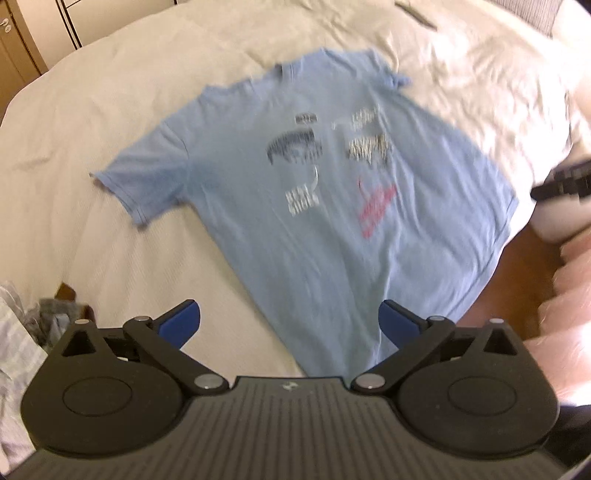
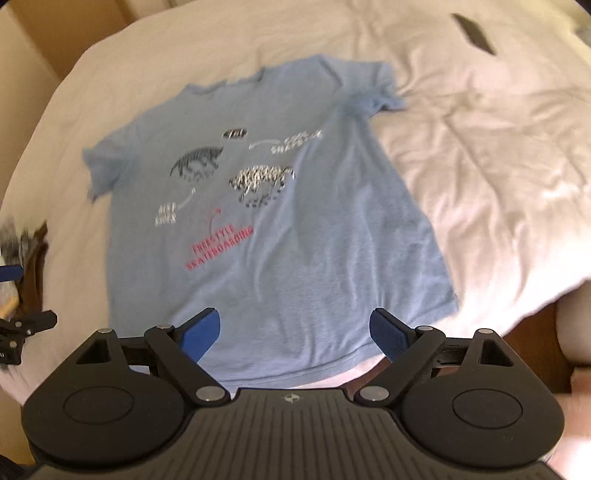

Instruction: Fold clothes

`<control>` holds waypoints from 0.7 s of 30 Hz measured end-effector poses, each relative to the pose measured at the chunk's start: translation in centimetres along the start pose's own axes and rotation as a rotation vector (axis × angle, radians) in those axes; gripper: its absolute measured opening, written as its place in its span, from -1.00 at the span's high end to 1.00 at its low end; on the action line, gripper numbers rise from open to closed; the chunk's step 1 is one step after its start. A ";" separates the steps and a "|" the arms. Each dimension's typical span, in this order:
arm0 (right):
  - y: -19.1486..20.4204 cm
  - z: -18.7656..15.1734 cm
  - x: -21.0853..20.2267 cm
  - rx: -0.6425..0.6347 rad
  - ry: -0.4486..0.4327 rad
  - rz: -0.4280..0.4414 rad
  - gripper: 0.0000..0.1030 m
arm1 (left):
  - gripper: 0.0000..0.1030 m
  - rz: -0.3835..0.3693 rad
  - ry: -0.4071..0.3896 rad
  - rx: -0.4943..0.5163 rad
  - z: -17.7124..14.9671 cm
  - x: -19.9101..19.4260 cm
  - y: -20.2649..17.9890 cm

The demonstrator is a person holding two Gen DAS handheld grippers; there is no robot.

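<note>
Light-blue T-shirt (image 1: 258, 206) spread flat and print-side up on the cream bed (image 1: 110, 92), collar toward the top of the frame, hem toward the bottom, no fold visible in either view. Left tongs (image 1: 290, 325) wide open, blue pads well apart, empty, above the hem corner at lower centre of the left wrist view. Right tongs (image 2: 295, 332) likewise wide open and empty, above the hem at lower centre of the right wrist view. Both views motion-blurred.

Step in hand, as a judgement: a shirt laid out flat, ready for a lengthwise fold; equally consistent with a shirt just spread or one smoothed for re-folding. For a clean fold: grip on hem and shoulder along one side, both layers of cloth pinched together, cloth taut between the two tongs, sleeve (image 1: 144, 184) carried inward with the side panel, fold line parallel to the side seam.

Edges: hem close to the bed edge at lower right of the left wrist view, wooden floor (image 1: 532, 240) beyond, hence risk of cloth sliding off if pulled toward the bottom of the frame. Far sleeve (image 2: 384, 96) bunched at upper right. Open room: broad bare bedding to the right and above. Other clothes (image 1: 22, 325) at lower left; dark flat object (image 2: 474, 33) at upper right, well apart.
</note>
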State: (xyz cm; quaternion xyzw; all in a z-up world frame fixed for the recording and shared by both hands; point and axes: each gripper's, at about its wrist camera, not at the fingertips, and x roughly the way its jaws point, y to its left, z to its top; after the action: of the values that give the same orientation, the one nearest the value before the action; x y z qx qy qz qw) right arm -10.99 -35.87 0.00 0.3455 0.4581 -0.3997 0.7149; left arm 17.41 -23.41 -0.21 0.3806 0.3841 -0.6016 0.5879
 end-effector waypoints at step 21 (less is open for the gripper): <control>19.3 -9.3 -11.6 0.241 -0.165 -0.190 -0.97 | -0.97 -0.120 -0.203 0.177 -2.8 -11.7 9.1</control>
State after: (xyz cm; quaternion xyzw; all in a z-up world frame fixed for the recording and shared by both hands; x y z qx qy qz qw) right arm -0.35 -16.41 10.08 0.3497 0.3772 -0.5444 0.6627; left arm 26.79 -16.15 9.20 0.3449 0.2901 -0.7025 0.5509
